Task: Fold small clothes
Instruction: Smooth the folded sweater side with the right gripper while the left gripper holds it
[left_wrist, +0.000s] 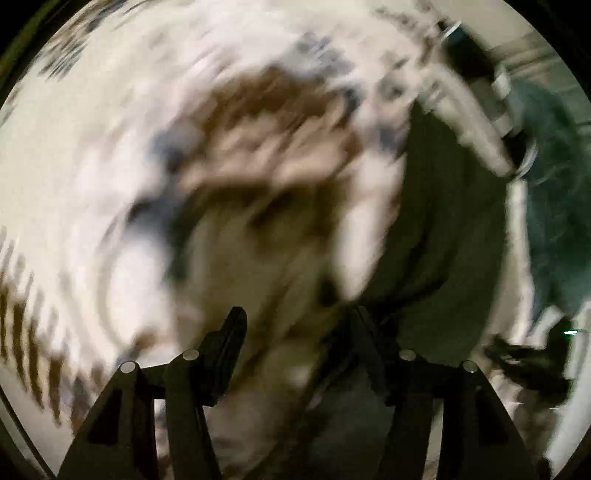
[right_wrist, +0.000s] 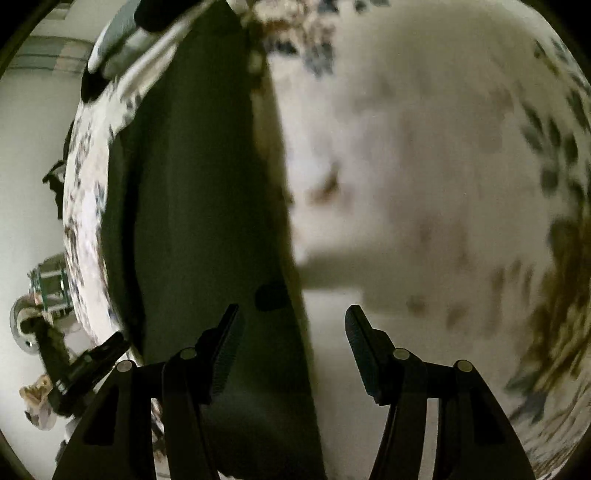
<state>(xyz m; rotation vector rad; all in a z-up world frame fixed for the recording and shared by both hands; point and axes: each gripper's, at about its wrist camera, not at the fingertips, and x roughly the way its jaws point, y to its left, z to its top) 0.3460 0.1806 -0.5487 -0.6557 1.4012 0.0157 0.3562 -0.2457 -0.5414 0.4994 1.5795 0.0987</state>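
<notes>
A dark green garment lies on a white cloth with brown and grey floral print. In the right wrist view it runs as a long strip from the top down between the fingers. My right gripper is open, just above the garment's right edge, empty. In the left wrist view the picture is heavily blurred; the dark garment shows at right. My left gripper is open with a wide gap, close over the printed cloth, empty.
The other hand-held gripper shows at the lower left of the right wrist view, and at the right edge of the left wrist view. A teal-sleeved arm is at right. Pale floor lies beyond the cloth's edge.
</notes>
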